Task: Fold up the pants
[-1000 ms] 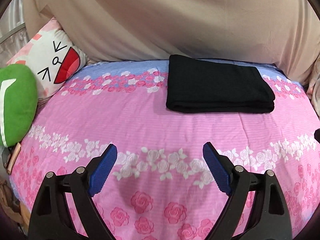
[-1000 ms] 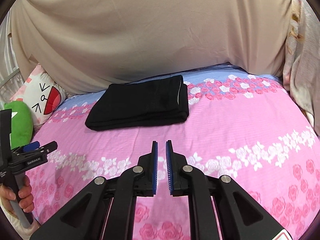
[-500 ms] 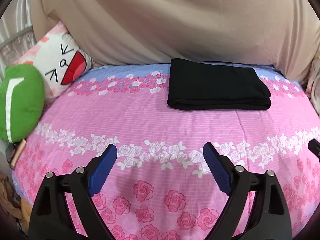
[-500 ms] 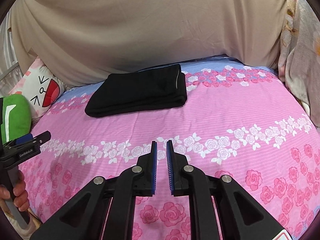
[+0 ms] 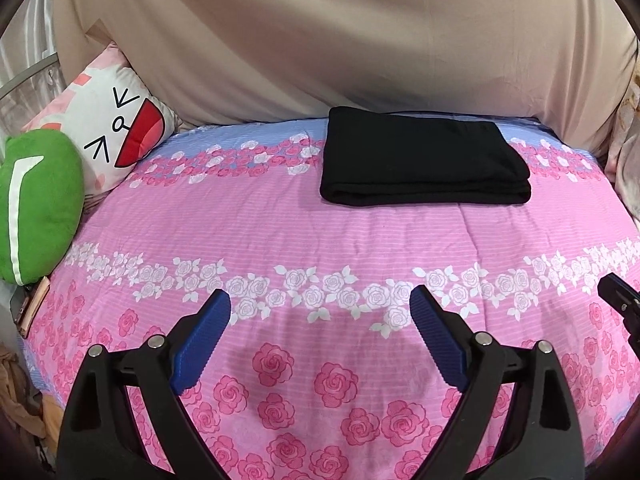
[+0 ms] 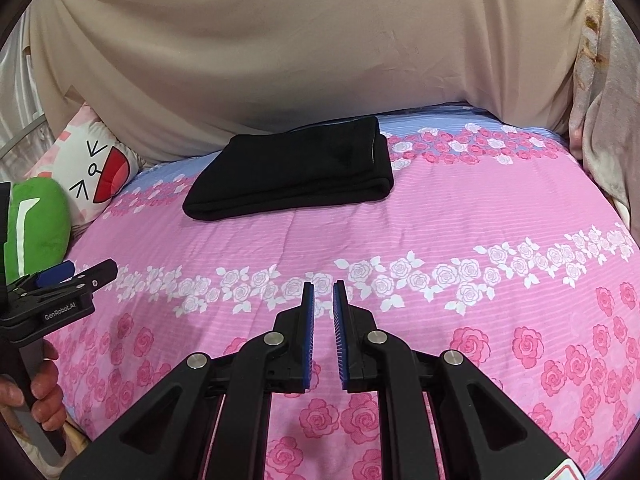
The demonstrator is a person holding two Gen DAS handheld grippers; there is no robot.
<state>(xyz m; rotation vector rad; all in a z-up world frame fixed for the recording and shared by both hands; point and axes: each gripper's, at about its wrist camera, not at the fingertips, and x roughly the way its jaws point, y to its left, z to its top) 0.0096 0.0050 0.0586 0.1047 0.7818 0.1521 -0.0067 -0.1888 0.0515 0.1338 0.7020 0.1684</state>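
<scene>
Folded flat at the bed's [image 5: 360,232] far edge, the black pants [image 5: 424,160] lie well apart from your claws. Your left claw [image 5: 320,312] is opening, empty; your right claw [image 6: 323,300] is nearly closed, empty. Only the right wrist view shows your hand [image 6: 38,384] and the "GenRobot.AI" label [image 6: 60,311].

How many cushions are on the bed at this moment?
2, both at the bed's left edge: a green plush cushion with a white stripe nearer the camera, and a white cartoon-face cushion behind it, against the beige drape. Others may be hidden.
</scene>
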